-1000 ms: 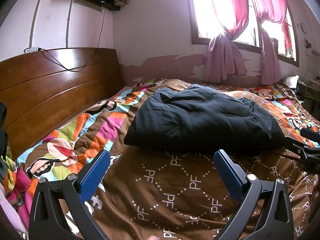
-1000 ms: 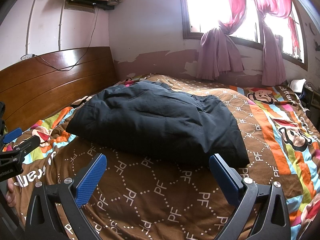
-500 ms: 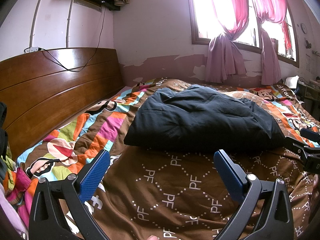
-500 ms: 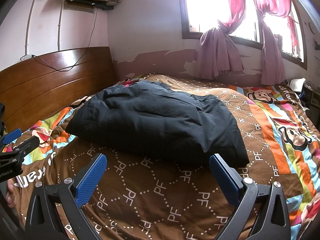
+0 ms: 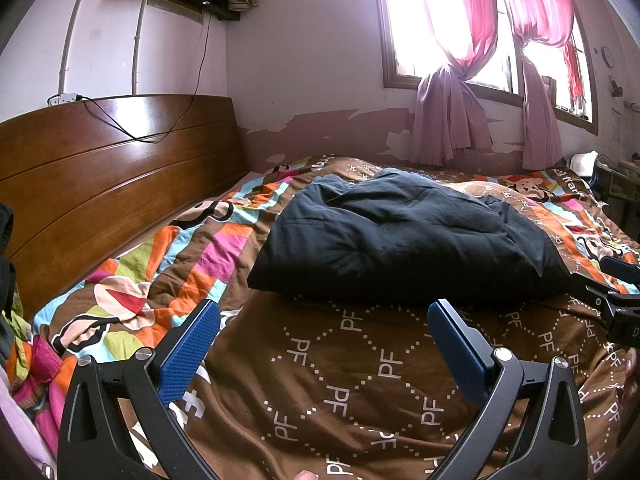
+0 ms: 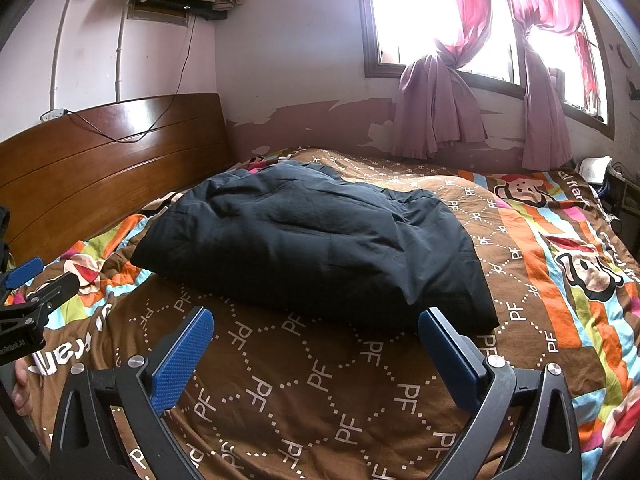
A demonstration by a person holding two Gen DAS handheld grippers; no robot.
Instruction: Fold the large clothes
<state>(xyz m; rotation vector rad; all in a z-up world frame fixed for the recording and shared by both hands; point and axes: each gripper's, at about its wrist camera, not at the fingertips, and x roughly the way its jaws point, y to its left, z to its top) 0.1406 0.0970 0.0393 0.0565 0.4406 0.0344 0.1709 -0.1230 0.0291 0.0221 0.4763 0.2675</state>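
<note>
— Comparing with a second ago, does anything differ?
— Nothing: the dark garment (image 5: 404,240) lies as it did, bunched and folded over on the bedspread (image 5: 360,364) in the middle of the bed, and neither gripper has shifted.
— Their state?
— The left hand-held gripper (image 5: 324,344) hovers spread wide over bare bedspread, just short of the garment's near edge. The right hand-held gripper (image 6: 316,344) is equally wide, its right finger (image 6: 448,356) close to the garment's corner; neither holds anything.
— Around them?
— A wooden headboard (image 6: 100,168) on the left, pink curtains (image 5: 452,120) at the window behind. Nothing lies between grippers and garment.
</note>
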